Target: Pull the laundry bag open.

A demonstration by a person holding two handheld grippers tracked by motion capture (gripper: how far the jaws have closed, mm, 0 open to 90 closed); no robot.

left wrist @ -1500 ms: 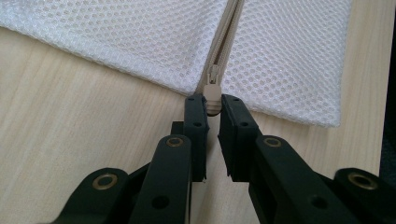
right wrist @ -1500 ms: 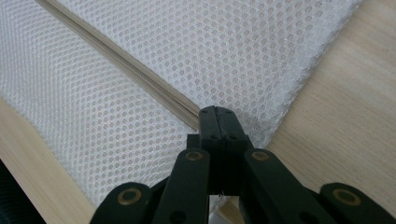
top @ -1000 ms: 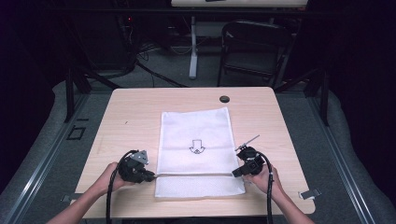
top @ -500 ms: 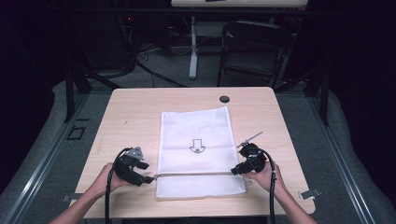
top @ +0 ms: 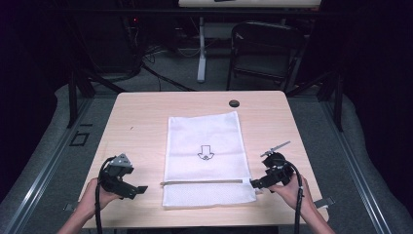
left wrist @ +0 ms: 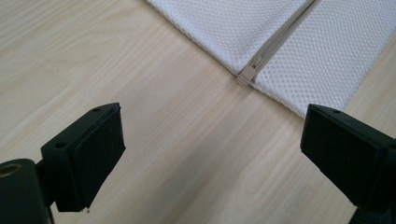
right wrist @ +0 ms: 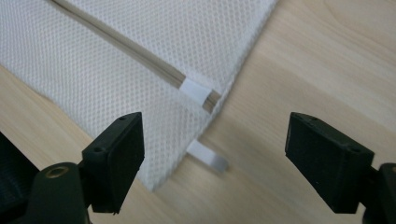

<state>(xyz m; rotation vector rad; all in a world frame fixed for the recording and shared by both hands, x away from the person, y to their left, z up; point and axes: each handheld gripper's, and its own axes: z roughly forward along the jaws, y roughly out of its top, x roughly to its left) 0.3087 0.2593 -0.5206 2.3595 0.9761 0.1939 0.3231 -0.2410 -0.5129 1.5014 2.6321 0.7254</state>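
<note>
A white mesh bag (top: 204, 158) lies flat on the wooden table (top: 141, 122), the left gripper (top: 142, 188) and right gripper (top: 253, 183) flanking its zipper (top: 202, 182), jaws just opened.

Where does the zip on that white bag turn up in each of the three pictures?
High view: zip crosses the bag near its near end.
Left gripper view: upper right, ending at the bag's edge.
Right gripper view: upper left, ending at a white tab.
Shared landmark: the bag's mesh.
</note>
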